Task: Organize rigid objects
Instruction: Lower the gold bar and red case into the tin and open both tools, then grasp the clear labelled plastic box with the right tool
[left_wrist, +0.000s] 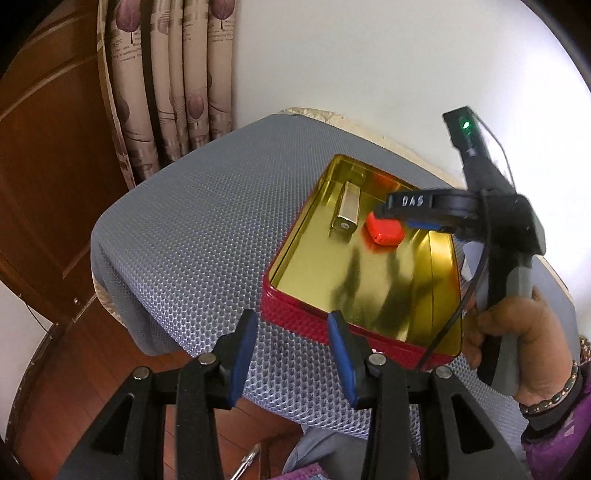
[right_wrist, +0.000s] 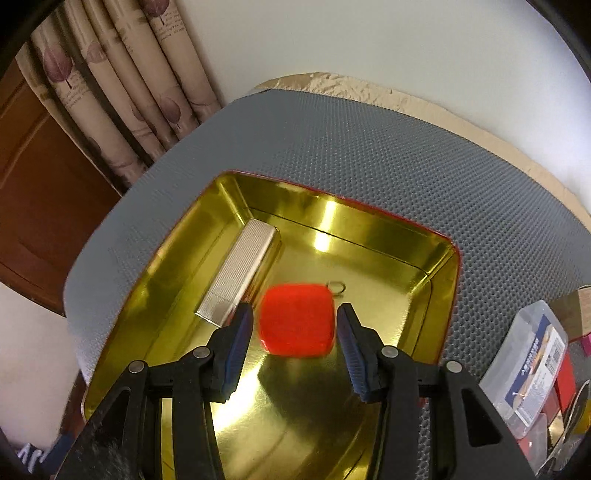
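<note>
Left tongs (left_wrist: 291, 354): held low at the near edge of the table (left_wrist: 177, 221), jaws apart, nothing between the blue pads (left_wrist: 341, 354). They were pointed down over the near red wall of the tin.

Right tongs (right_wrist: 295, 347): held over the tin, jaws apart. The red block was seen between and just beyond the pads (right_wrist: 351, 354), which were not pressed on it. The same tongs (left_wrist: 406, 218) were seen from the left wrist camera, reaching in from the right above the red block, carried by a hand (left_wrist: 524, 343) with a beaded bracelet (left_wrist: 554, 395) and a purple sleeve (left_wrist: 557, 446).

Tin (right_wrist: 369, 218): a shallow rectangular tray, red outside and shiny gold inside, lying on the grey honeycomb mat (right_wrist: 369, 147) that covered the table.

Red block (right_wrist: 297, 319): small, rounded and square, blurred, lying on the tin's floor near its middle. A small metal ring (right_wrist: 337, 286) was seen at its far corner.

Silver bar (right_wrist: 240, 273): a ribbed oblong case, lying flat in the tin, left of the red block and close to it, its far end toward the tin's back wall.

Clear box (right_wrist: 528, 369): a plastic container with a printed label, at the right edge of the table, outside the tin.

Beyond: a patterned curtain (right_wrist: 122, 96), a white wall (right_wrist: 369, 44) and brown wood panelling (left_wrist: 48, 166).
</note>
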